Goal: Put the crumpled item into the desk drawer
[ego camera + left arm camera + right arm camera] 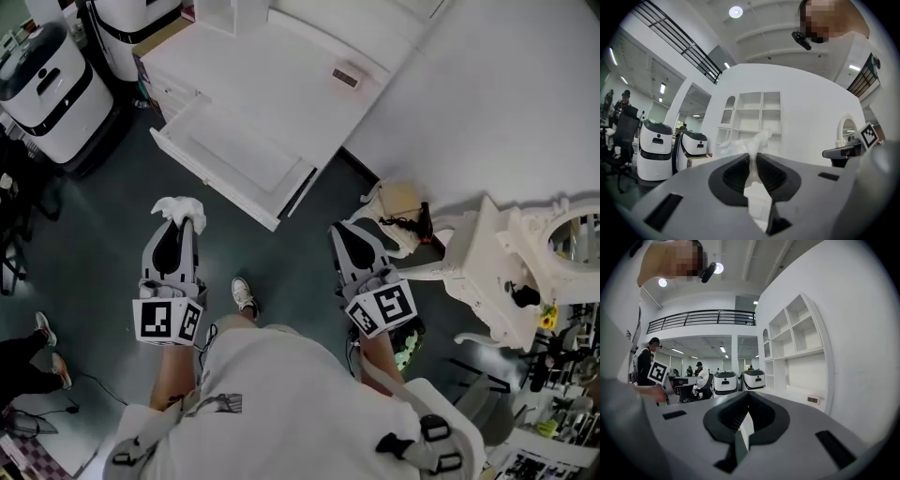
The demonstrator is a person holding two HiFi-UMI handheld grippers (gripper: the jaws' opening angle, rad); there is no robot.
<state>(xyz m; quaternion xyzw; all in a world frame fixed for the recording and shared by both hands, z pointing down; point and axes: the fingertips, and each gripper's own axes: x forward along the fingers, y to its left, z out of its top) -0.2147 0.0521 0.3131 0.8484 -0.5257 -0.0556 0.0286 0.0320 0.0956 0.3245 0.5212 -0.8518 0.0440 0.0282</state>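
A white crumpled tissue [178, 208] sticks out past the tips of my left gripper [186, 225], which is shut on it. In the left gripper view the tissue [758, 139] is pinched between the dark pads and bulges above them. The white desk [281, 84] lies ahead, and its drawer [234, 155] is pulled out toward me with a bare inside. The tissue hangs over the dark floor, short of the drawer's front. My right gripper [343, 231] is level to the right, jaws together and nothing in them; in its own view the right gripper [749, 398] points past the desk's side.
Two white-and-black robot units [47, 84] stand left of the desk. A small grey device [346, 77] lies on the desktop. An ornate white chair [487, 262] and cluttered items are at the right. White wall shelves [754, 112] rise behind the desk. People stand in the background [646, 364].
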